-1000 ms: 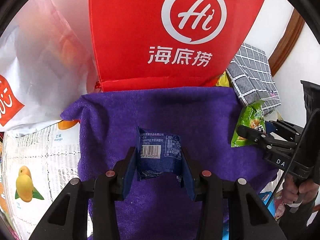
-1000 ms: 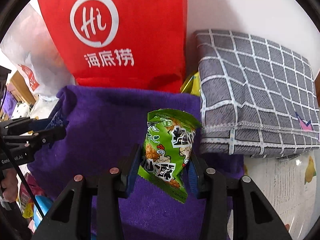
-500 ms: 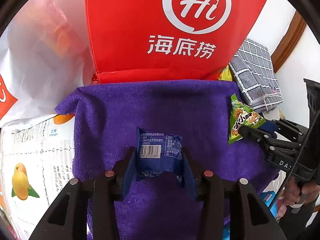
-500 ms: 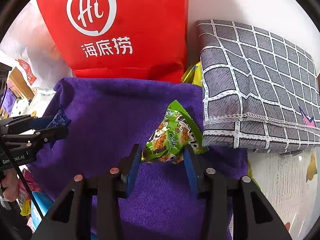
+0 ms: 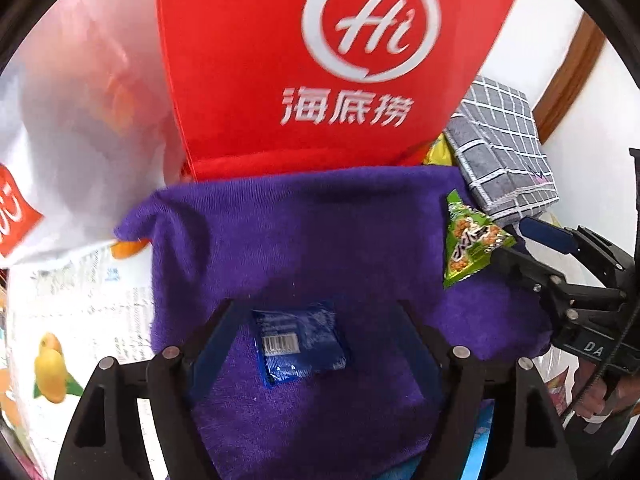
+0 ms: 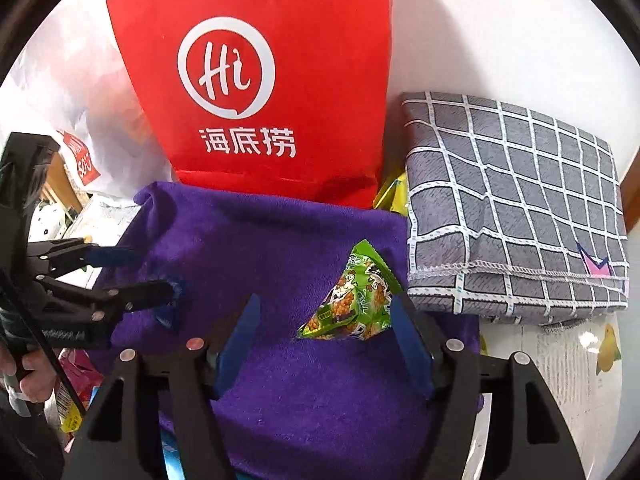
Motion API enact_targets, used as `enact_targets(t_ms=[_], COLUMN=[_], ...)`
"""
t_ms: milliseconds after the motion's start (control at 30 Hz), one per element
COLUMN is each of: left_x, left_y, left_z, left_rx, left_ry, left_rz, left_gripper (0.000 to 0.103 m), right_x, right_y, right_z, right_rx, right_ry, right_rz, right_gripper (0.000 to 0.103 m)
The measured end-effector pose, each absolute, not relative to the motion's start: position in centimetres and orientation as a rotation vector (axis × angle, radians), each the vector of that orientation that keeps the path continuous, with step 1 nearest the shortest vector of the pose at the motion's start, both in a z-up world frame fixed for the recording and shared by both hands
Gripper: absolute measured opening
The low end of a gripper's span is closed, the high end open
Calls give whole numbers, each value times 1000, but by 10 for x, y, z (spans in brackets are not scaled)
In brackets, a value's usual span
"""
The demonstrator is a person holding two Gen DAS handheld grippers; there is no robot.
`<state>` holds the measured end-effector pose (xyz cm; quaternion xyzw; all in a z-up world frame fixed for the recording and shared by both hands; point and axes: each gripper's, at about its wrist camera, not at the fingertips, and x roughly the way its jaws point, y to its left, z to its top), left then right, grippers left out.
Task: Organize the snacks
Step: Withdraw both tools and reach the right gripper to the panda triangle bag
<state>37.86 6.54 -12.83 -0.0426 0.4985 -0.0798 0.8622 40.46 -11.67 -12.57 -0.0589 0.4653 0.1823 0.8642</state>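
A blue snack packet (image 5: 300,344) lies flat, barcode up, on the purple towel (image 5: 300,240). My left gripper (image 5: 316,308) straddles it with its jaws opening, and neither pad touches the packet. A green snack packet (image 6: 352,304) rests on the towel's right side beside the grey checked cloth. My right gripper (image 6: 326,300) is around it, its jaws opening too; the packet lies loose, close to the right finger. Each wrist view also catches the other gripper: the right gripper (image 5: 516,240) by the green packet (image 5: 468,240), and the left gripper (image 6: 154,270) at the towel's left.
A tall red paper bag (image 5: 320,80) stands behind the towel. A folded grey checked cloth (image 6: 512,208) sits to the right, a white plastic bag (image 5: 72,120) to the left. A mango-printed sheet (image 5: 60,320) covers the surface. A person's hand (image 5: 596,396) holds the right gripper.
Both grippers went from shut on their packets to spread wide. The blue packet dropped flat onto the towel, and the green one tipped over and now lies there loose.
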Motion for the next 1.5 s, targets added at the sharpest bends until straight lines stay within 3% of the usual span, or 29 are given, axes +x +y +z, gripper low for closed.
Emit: enact_targets(t_ms=[433, 867, 1133, 1500], left_x=[340, 249, 195, 167], left_y=[56, 56, 63, 89], left_z=[-65, -14, -15, -49], left_rx=[-61, -48, -51, -147], left_ry=[907, 824, 821, 897], left_rz=[-189, -208, -144, -62], left_gripper=[79, 79, 79, 79], right_x=[344, 259, 219, 196], right_y=[-127, -175, -202, -215], right_z=[-88, -35, -43, -103], right_rx=[-180, -46, -14, 27], right_ry=[922, 872, 920, 1021], right_rz=[238, 162, 120, 150], right_gripper=[67, 63, 63, 63])
